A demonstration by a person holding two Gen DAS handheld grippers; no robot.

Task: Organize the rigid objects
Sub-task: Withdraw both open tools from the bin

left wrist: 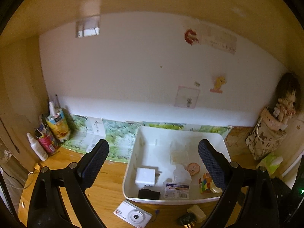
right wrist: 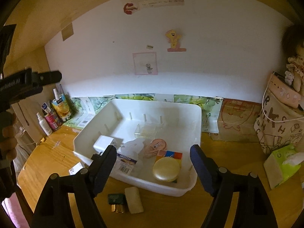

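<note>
While both grippers hang spread w/ nothing pinched, left gripper (left wrist: 153,163) and right gripper (right wrist: 153,168), the white bin (right wrist: 197,114) is seen between and beyond the fingers. Camera (left wrist: 133,215), cream block (right wrist: 134,199) and dark plug (right wrist: 116,199) lie outside, below fingertips; bin rim could be clipped or the block knocked off if approached low.

A smooth white plastic bin (right wrist: 195,114) sat on a grained, lightly glossy wooden desk (right wrist: 47,155), holding a glossy gold compact (right wrist: 166,169) and a matt white charger (left wrist: 145,175), while a printed cloth bag (right wrist: 277,127) and paper tissues (right wrist: 281,165) stood alongside.
</note>
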